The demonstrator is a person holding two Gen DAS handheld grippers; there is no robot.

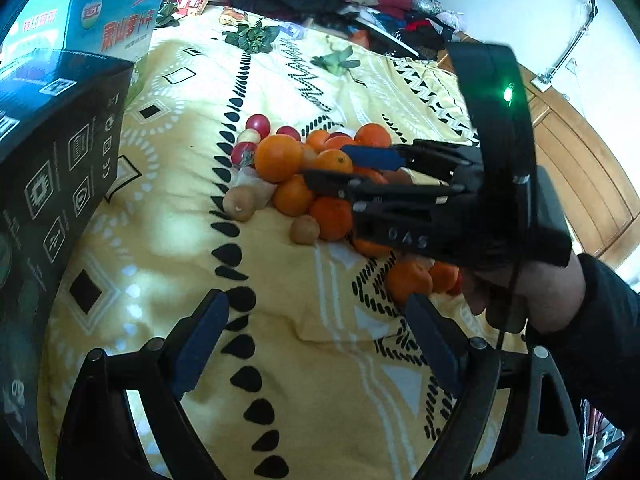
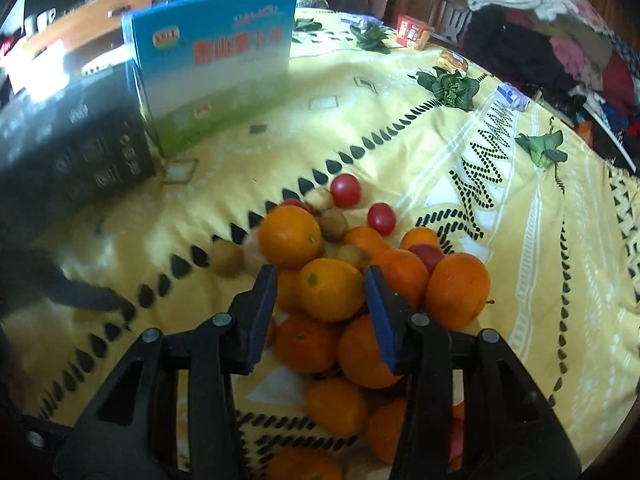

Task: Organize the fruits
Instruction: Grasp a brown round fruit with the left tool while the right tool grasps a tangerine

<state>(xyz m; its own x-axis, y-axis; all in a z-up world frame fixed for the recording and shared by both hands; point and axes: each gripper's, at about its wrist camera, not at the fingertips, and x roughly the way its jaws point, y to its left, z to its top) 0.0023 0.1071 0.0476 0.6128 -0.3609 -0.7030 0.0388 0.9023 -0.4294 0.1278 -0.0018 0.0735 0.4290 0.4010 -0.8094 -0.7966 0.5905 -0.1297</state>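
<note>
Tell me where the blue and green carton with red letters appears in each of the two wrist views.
Left wrist view: the carton stands at the top left, behind the black box.
Right wrist view: the carton is at the upper left of centre, again beside the black box.
Shared landmark: the pile of oranges on the yellow patterned cloth.

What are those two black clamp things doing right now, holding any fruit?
Left gripper: fingers wide open, holding nothing.
Right gripper: fingers around a round orange mandarin; a firm grip cannot be told.
</note>
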